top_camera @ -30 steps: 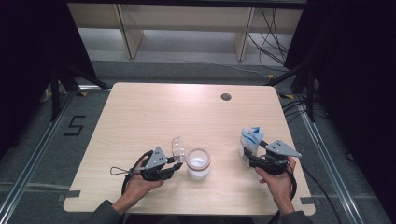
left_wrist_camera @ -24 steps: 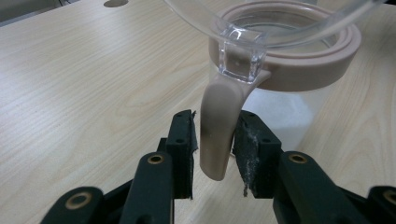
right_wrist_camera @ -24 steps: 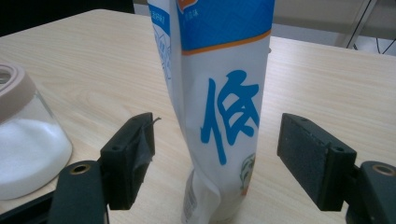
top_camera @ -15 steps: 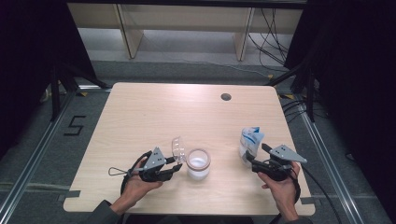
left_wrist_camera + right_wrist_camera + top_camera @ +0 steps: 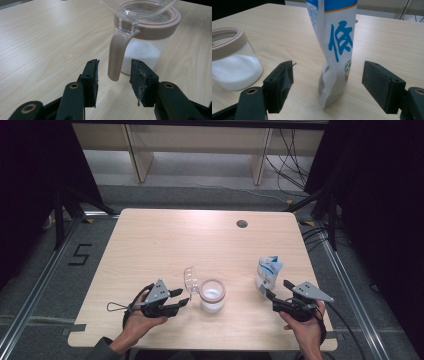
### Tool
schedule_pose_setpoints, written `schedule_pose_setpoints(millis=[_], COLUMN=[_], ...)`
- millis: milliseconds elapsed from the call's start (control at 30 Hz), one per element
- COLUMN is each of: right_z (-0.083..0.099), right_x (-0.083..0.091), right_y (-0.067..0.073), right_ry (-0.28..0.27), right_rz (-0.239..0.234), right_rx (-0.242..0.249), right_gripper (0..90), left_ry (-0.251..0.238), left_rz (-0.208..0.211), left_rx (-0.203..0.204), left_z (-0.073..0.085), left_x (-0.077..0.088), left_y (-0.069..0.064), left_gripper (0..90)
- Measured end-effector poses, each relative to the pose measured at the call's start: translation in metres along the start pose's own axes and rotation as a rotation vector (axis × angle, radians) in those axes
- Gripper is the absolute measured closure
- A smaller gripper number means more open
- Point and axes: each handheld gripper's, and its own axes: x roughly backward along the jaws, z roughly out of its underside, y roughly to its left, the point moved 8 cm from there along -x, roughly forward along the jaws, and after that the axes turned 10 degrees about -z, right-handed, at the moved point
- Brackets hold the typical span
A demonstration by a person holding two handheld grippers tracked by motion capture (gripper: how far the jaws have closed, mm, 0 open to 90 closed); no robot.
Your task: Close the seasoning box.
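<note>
On my left, the left gripper (image 5: 183, 299) lies low over the table (image 5: 150, 245), held in the left hand (image 5: 142, 322), pointing toward the glass jar (image 5: 212, 295). In the left gripper view its fingers (image 5: 91, 80) stand apart with the jar's tan latch tab (image 5: 116, 56) hanging between them, touching neither pad; the fingers have just been opening. The tab hangs from the hinge of the clear lid (image 5: 190, 280), which is flipped up and stands tilted at the jar's left side in the high view. The jar has a tan collar (image 5: 160, 23) around its mouth and holds a white powder (image 5: 145, 53) in its lower part. It stands near the front edge of the table, about midway between my two hands.

Further right, a white and blue pouch (image 5: 268, 275) with blue lettering stands upright on the table, a little twisted at its waist. The right gripper (image 5: 270, 295), in the right hand (image 5: 305, 330), points at it from just in front. In the right gripper view its fingers (image 5: 282, 82) are spread wide, one on each side of the pouch's base, with clear gaps between pads and pouch, so nothing is pinched. The jar shows at the left edge of that view, well apart from the pouch.
</note>
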Motion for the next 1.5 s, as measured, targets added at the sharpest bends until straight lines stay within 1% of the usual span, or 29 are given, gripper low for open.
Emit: schedule_pose_setpoints(millis=[33,67,100,133,167,233,333,367,400,433,500,533,600,667,700,733,800,900,967,1000,1033,1067,1100,1167,1267,1333,1367,1467,1500], right_z=[0.002,0.002,0.003,0.005,0.006,0.009,0.011,0.013,0.014,0.014,0.016,0.017,0.019,0.021,0.022,0.022,0.023,0.027,0.029,0.029,0.03,0.03,0.03,0.033,0.034,0.035,0.036,0.036,0.037], right_x=[0.002,0.002,0.004,0.005,0.006,0.007,0.009,0.009,0.009,0.01,0.01,0.01,0.01,0.01,0.011,0.011,0.012,0.013,0.015,0.014,0.014,0.015,0.015,0.016,0.016,0.018,0.018,0.019,0.02], right_y=[0.003,0.004,0.003,0.003,0.003,0.004,0.003,0.006,0.008,0.007,0.011,0.011,0.014,0.015,0.017,0.017,0.017,0.021,0.022,0.022,0.024,0.025,0.024,0.026,0.028,0.029,0.029,0.031,0.031], right_ry=[0.018,0.014,0.013,0.016,0.018,0.025,0.035,0.035,0.038,0.037,0.051,0.055,0.066,0.075,0.077,0.075,0.082,0.095,0.115,0.105,0.11,0.113,0.108,0.125,0.113,0.127,0.13,0.126,0.13], right_rz=[-0.014,-0.016,-0.005,-0.011,-0.017,-0.011,-0.019,-0.022,-0.027,-0.022,-0.036,-0.03,-0.038,-0.043,-0.054,-0.05,-0.044,-0.064,-0.069,-0.071,-0.073,-0.081,-0.073,-0.083,-0.095,-0.09,-0.09,-0.093,-0.095], right_rx=[-0.019,-0.029,-0.029,-0.034,-0.036,-0.047,-0.032,-0.053,-0.057,-0.037,-0.054,-0.04,-0.048,-0.04,-0.053,-0.046,-0.042,-0.052,-0.047,-0.04,-0.055,-0.05,-0.04,-0.043,-0.051,-0.049,-0.045,-0.043,-0.041], right_gripper=[26.4,26.5,26.5,26.5,26.4,26.2,26.0,25.8,25.6,25.4,25.4,25.2,25.0,24.8,24.8,24.7,24.6,24.3,24.3,24.1,24.0,24.0,23.6,23.6,23.6,23.6,23.8,24.3,24.4], left_ry=[0.001,0.002,0.001,0.0,0.0,-0.004,0.002,0.008,0.008,0.011,0.016,0.016,0.008,-0.002,-0.005,-0.009,-0.009,-0.012,-0.021,-0.021,-0.022,-0.024,-0.029,-0.031,-0.034,-0.044,-0.043,-0.054,-0.054], left_rz=[-0.006,-0.003,-0.011,-0.003,-0.01,-0.012,-0.015,-0.017,-0.017,-0.015,-0.027,-0.027,-0.024,-0.035,-0.036,-0.035,-0.04,-0.042,-0.033,-0.033,-0.041,-0.044,-0.035,-0.038,-0.039,-0.031,-0.04,-0.031,-0.037], left_rx=[0.006,0.005,0.014,0.034,0.016,0.028,0.035,0.043,0.043,0.047,0.062,0.062,0.073,0.086,0.076,0.087,0.089,0.101,0.1,0.1,0.103,0.109,0.111,0.116,0.115,0.115,0.116,0.119,0.111], left_z=[0.001,0.001,0.001,0.001,0.001,0.001,0.002,0.003,0.003,0.003,0.004,0.004,0.003,0.001,0.001,0.0,0.0,-0.002,-0.004,-0.004,-0.006,-0.007,-0.008,-0.01,-0.012,-0.015,-0.017,-0.021,-0.021], left_x=[0.001,0.002,0.003,0.004,0.005,0.006,0.008,0.009,0.009,0.011,0.012,0.012,0.015,0.019,0.02,0.021,0.022,0.024,0.025,0.025,0.026,0.026,0.027,0.028,0.029,0.029,0.03,0.03,0.031], left_y=[0.001,0.001,0.002,0.001,0.003,0.004,0.004,0.004,0.004,0.004,0.005,0.005,0.007,0.01,0.011,0.011,0.012,0.012,0.012,0.012,0.012,0.011,0.011,0.011,0.011,0.012,0.013,0.011,0.012], left_gripper=[57.5,57.3,57.1,56.9,56.6,55.7,53.0,52.2,51.7,50.8,46.8,46.2,46.4,46.3,46.2,46.3,46.9,46.5,45.8,45.5,45.3,45.1,44.9,44.3,44.3,45.0,45.1,46.8,47.2])
